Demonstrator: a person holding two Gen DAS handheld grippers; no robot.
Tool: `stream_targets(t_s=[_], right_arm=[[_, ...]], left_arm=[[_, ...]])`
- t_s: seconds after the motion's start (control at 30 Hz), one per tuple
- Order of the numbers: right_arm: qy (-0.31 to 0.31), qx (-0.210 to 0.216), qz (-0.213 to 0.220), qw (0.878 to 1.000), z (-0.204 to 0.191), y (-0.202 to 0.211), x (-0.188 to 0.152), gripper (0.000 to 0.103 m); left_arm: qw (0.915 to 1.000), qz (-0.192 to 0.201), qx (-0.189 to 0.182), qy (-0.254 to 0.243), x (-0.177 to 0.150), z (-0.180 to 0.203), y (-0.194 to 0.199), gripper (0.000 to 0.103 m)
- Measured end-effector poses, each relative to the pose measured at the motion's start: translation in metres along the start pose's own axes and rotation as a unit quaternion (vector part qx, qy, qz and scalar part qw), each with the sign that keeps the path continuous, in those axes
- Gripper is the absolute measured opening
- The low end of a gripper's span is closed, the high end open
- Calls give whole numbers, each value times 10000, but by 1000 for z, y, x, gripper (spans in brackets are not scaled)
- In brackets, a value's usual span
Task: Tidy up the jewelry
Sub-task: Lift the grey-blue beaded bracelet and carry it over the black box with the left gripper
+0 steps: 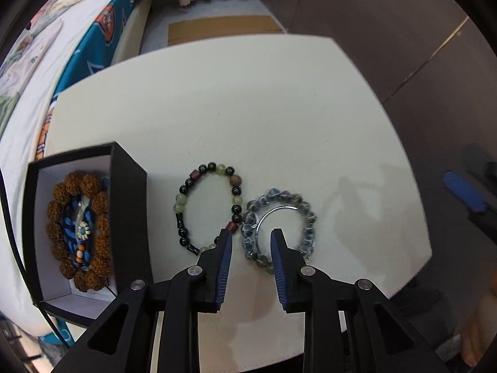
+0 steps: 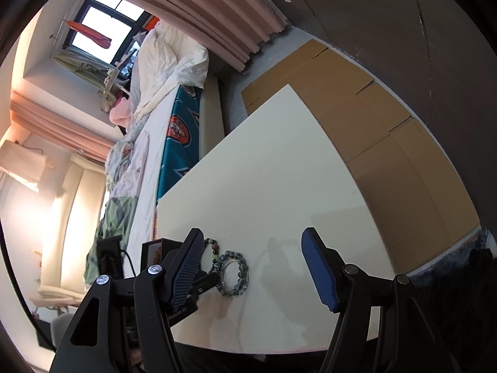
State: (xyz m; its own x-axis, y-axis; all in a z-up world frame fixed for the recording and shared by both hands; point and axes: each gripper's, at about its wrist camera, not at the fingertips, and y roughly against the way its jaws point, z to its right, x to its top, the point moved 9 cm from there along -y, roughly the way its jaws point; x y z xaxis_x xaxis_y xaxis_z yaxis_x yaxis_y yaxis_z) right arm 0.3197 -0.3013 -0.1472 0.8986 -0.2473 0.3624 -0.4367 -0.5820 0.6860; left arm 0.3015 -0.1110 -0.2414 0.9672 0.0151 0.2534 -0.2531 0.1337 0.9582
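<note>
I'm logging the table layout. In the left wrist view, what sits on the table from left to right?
black box holding a brown bead bracelet → dark and green bead bracelet → grey-blue bead bracelet

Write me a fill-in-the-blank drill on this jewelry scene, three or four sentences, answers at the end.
1. The brown bead bracelet lies inside the black ____.
2. The left gripper straddles the rim of the ____ bracelet, one finger inside its ring.
3. The dark bracelet lies between the box and the ____ bracelet.
4. The right gripper holds ____.

Answers: box; grey; grey; nothing
</note>
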Motion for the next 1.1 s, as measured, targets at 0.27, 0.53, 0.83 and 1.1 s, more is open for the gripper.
stream_targets(t_s=[0.27, 0.53, 0.83, 1.1], right_arm=[[62, 25, -20, 10000, -3, 0, -1, 66], [224, 21, -3, 9997, -14, 2, -5, 66], [400, -153, -117, 9990, -22, -7, -10, 66], [668, -244, -411, 9966, -35, -33, -22, 66]], left_arm=[[9998, -104, 169, -30, -4, 1, -8, 11], [9999, -105, -33, 27, -3, 2, -13, 9], [9964, 521, -665, 13, 10, 8, 33, 9], [9914, 995, -846, 117, 16, -1, 81, 9]])
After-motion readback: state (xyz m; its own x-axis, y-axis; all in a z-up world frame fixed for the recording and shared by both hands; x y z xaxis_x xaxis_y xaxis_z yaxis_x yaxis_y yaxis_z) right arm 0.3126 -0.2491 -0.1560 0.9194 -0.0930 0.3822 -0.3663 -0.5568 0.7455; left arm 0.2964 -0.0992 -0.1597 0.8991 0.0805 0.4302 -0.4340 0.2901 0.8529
